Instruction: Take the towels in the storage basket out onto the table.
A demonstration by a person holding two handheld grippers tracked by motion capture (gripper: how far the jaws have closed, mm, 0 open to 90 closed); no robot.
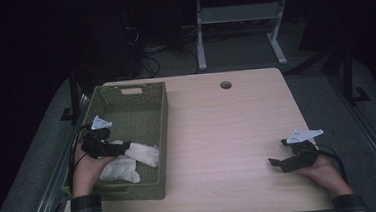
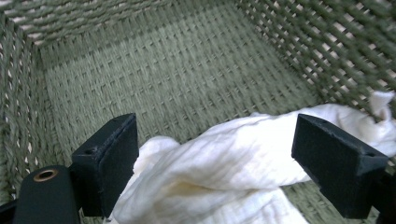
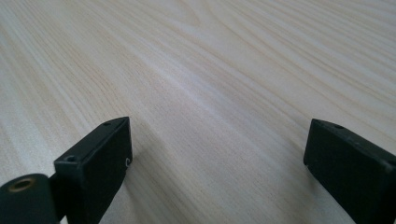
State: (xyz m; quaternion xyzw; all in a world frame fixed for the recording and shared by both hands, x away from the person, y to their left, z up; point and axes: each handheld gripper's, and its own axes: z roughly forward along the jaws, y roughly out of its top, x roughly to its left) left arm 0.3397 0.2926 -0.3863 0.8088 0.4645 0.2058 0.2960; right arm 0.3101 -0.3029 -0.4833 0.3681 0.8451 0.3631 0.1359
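In the high view we see the left tongs (image 1: 121,148) at the lower left of the frame, reaching inside the green woven basket (image 1: 125,98) that sits on the left part of the pale wooden table (image 1: 228,133). The white cloth (image 1: 130,162) lies crumpled in the near end of the basket, in the lower left of the frame, and the tongs hover right over it. The right tongs (image 1: 276,164) sit at the lower right of the frame, low over bare table, well apart from the basket (the person's hand (image 1: 326,171) grips them from the bottom edge).

In the left gripper view we look along the left tongs (image 2: 215,163), their 2 black jaws spread wide, 1 at the lower left and 1 at the lower right. The white cloth (image 2: 224,177) bunches between them across the lower half of the frame; whether the jaws touch it we cannot tell. The basket (image 2: 187,70) floor and walls take the upper half.

In the right gripper view the right tongs (image 3: 217,163) stand spread apart too, with nothing between the 2 jaws but the table (image 3: 210,70) grain.
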